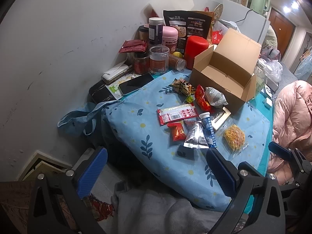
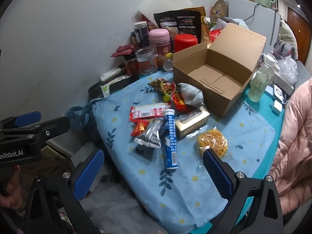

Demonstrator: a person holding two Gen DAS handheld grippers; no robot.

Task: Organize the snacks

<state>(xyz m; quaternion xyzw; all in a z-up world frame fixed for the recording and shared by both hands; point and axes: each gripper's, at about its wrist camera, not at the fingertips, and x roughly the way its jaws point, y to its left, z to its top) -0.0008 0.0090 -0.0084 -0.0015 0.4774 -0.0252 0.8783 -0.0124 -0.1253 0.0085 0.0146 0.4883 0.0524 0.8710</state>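
Observation:
An open, empty cardboard box (image 1: 226,72) (image 2: 218,78) stands on a blue floral cloth (image 1: 156,156) (image 2: 185,185). Loose snacks lie in front of it: a blue tube (image 2: 170,136) (image 1: 208,126), a silver packet (image 1: 195,136) (image 2: 151,134), a small red packet (image 1: 176,132), a red-and-white bar wrapper (image 1: 176,114) (image 2: 148,112), a yellow round snack in clear wrap (image 1: 234,138) (image 2: 213,141), a gold box (image 2: 192,123) and a grey patterned pouch (image 1: 215,96) (image 2: 191,93). My left gripper (image 1: 156,173) is open and empty, near the cloth's front edge. My right gripper (image 2: 154,175) is open and empty, just before the tube.
Jars, a pink canister (image 1: 170,39), a red canister (image 1: 196,50) and a black bag (image 1: 187,27) crowd the back by the wall. A phone (image 1: 135,83) lies at the left. A glass bottle (image 2: 260,83) stands right of the box. A pink jacket (image 2: 296,136) is at the right.

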